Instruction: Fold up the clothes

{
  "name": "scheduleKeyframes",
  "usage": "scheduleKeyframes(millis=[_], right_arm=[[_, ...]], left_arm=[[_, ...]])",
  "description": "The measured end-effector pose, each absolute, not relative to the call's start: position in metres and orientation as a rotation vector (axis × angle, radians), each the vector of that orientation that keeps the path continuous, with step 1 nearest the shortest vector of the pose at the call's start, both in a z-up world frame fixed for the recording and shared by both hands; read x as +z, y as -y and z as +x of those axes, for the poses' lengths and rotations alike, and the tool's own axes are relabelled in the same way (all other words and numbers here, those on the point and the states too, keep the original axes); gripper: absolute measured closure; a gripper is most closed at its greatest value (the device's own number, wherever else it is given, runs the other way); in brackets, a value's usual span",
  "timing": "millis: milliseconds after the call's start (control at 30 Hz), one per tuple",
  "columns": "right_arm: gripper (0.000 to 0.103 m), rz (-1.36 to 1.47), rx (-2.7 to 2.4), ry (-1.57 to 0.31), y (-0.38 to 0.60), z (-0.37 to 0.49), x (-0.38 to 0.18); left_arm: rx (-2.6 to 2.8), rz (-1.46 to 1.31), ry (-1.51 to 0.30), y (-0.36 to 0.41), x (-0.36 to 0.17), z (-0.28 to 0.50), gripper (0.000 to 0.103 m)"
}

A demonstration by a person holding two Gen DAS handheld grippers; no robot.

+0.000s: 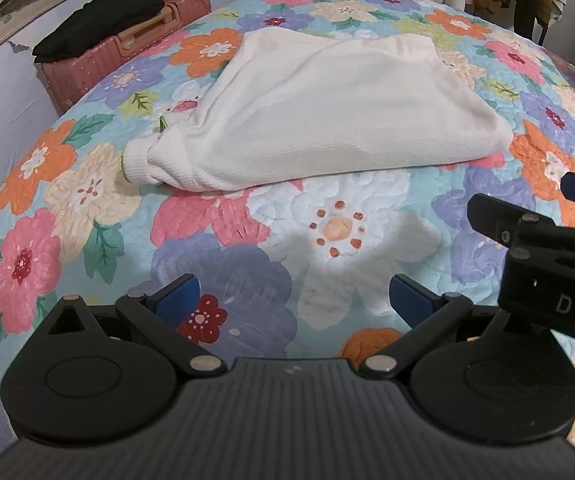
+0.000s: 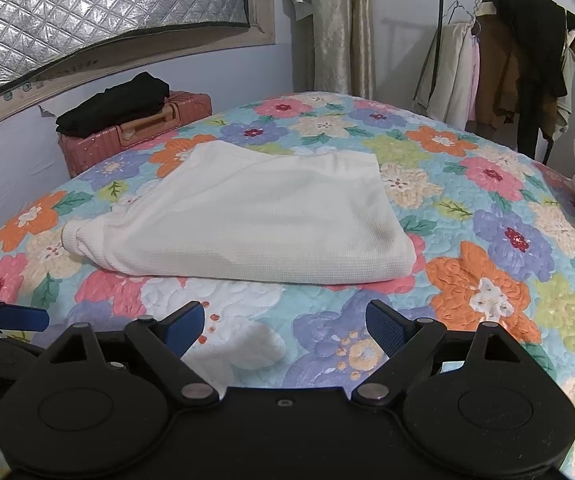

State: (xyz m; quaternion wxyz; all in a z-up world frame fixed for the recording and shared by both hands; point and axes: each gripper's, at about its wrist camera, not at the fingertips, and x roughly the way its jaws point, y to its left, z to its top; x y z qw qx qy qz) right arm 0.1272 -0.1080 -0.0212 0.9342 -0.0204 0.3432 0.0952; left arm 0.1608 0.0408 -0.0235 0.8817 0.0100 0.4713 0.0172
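The folded cream garment (image 1: 319, 120) (image 2: 247, 216) on the floral bedspread (image 1: 87, 208) (image 2: 487, 248) is viewed low and near by both side-by-side wrist cameras.

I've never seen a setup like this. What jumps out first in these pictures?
The bright floral quilt fills both views, with a folded cream garment lying in its middle. In the foreground, both the left gripper and right gripper are open and empty, short of the garment. Beyond the bed, black clothes rest on a pink suitcase.

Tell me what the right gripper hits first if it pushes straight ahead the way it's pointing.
Probably the near folded edge of the cream garment. The right gripper hovers open over bare floral quilt, with nothing between them; if angled downward, it could meet the quilt first.
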Motion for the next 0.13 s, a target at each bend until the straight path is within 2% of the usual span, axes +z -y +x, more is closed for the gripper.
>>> scheduleKeyframes(millis=[133], right_arm=[[0.012, -0.047, 0.195, -0.706, 0.1068, 0.1267, -0.0217]], left_arm=[[0.042, 0.034, -0.987, -0.0403, -0.0242, 0.1610, 0.000]])
